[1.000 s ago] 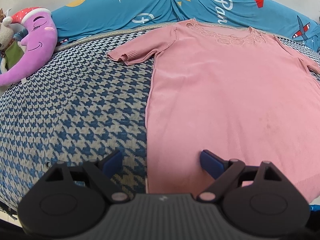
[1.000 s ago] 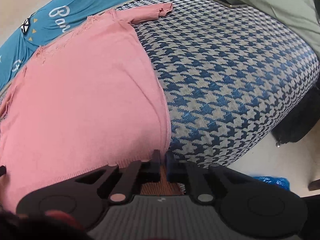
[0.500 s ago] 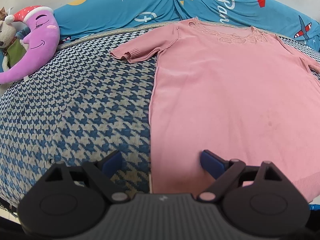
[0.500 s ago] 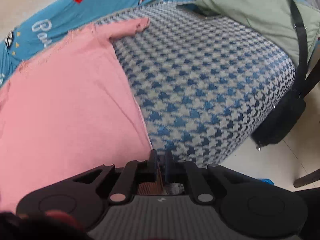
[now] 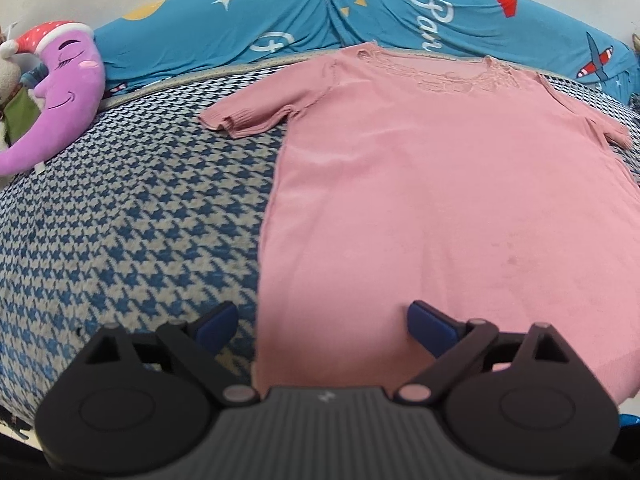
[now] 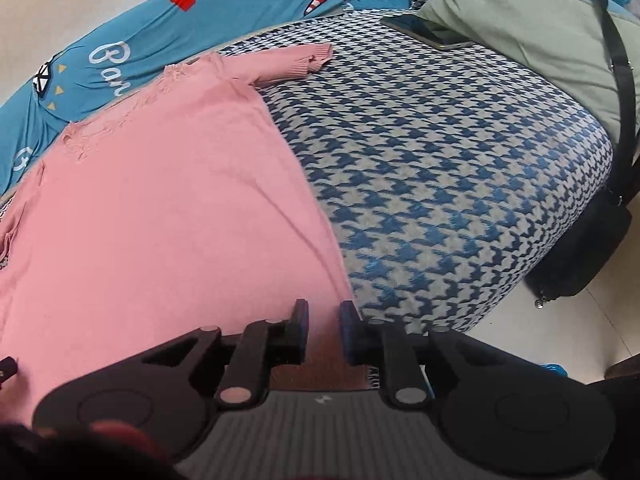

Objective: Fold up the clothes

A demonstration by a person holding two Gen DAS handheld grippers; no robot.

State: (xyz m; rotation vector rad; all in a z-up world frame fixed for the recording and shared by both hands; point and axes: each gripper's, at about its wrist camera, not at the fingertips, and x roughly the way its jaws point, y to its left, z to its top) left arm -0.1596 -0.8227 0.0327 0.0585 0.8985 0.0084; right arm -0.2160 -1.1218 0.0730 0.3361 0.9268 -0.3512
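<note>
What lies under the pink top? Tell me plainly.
The pink top lies flat on the houndstooth blanket, which shows on both sides. Whatever is beneath the blanket, or trapped under the top itself, is covered.

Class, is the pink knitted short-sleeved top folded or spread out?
Spread out: the pink knitted short-sleeved top lies flat on the houndstooth cover, both sleeves extended, no fold visible.
</note>
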